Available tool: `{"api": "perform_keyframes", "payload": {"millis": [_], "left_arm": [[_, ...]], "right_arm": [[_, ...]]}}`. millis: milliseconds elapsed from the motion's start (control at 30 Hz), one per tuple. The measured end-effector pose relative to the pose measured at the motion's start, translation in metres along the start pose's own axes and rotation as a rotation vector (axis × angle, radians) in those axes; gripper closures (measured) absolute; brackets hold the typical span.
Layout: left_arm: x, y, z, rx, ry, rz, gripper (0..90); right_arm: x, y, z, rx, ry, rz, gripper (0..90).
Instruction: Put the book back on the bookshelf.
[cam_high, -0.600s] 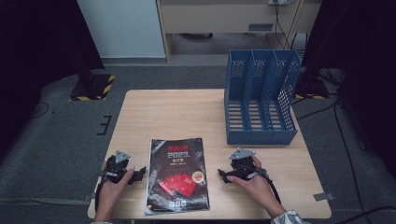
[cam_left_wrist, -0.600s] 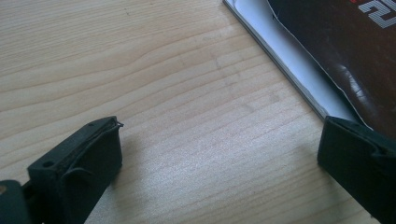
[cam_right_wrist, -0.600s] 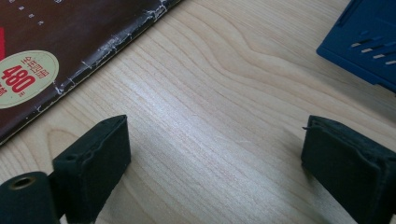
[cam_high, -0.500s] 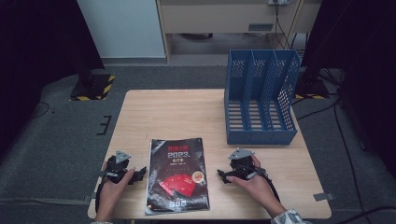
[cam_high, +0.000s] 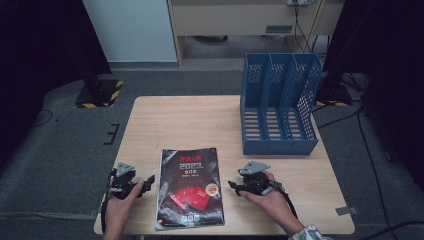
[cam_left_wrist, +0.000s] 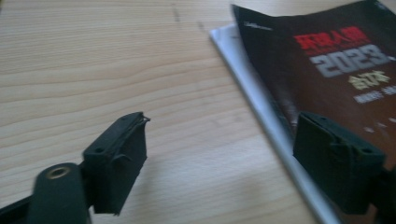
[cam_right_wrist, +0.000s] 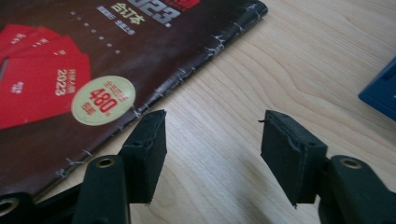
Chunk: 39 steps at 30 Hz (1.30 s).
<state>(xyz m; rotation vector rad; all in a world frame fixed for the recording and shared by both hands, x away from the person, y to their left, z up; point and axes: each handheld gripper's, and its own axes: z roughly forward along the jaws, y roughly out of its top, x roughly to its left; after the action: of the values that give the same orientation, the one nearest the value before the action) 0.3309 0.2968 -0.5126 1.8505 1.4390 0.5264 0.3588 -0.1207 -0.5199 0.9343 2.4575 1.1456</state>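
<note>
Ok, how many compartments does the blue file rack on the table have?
3. The blue file rack stands at the table's far right; its slots sit side by side: left, middle, right. All look empty.

counter: light wooden rectangular counter, pale grain, strip of tape at its near right edge
floor: dark grey carpet floor, black cables trailing across it on the right
far wall: pale blue-white flat panel standing on the floor, beige cabinet with open space under it beside the panel
left side: black base with yellow-black hazard stripes
light: dim at both sides, brightest at centre over the counter
corners: dark, details cannot be told
</note>
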Motion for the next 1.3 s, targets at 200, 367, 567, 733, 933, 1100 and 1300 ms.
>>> {"api": "perform_keyframes", "payload": {"millis": [200, 367, 567, 733, 933, 1100, 1300], "left_arm": [[-0.026, -0.003, -0.006, 0.036, -0.007, 0.076, 21.3], [-0.037, -0.003, -0.006, 0.046, -0.032, 0.082, 24.9], [-0.048, 0.001, 0.006, 0.053, -0.058, 0.105, 29.2], [-0.052, -0.001, 0.007, 0.066, -0.040, 0.131, 25.4], [-0.053, -0.002, 0.013, 0.094, -0.043, 0.133, 21.8], [-0.055, -0.004, 0.018, 0.119, -0.037, 0.151, 21.3], [-0.051, -0.002, 0.026, 0.111, -0.074, 0.117, 23.7]], "right_arm": [[0.012, 0.003, -0.001, -0.025, -0.008, -0.026, 45.7], [0.021, 0.011, 0.000, -0.052, 0.039, -0.040, 49.5], [0.034, 0.015, 0.009, -0.055, 0.114, -0.042, 45.5], [0.045, 0.016, 0.016, -0.048, 0.157, -0.036, 31.8], [0.053, 0.014, 0.025, -0.022, 0.158, -0.030, 25.1], [0.056, 0.012, 0.030, -0.004, 0.155, -0.035, 23.4], [0.061, 0.010, 0.035, 0.011, 0.139, -0.073, 21.3]]}}
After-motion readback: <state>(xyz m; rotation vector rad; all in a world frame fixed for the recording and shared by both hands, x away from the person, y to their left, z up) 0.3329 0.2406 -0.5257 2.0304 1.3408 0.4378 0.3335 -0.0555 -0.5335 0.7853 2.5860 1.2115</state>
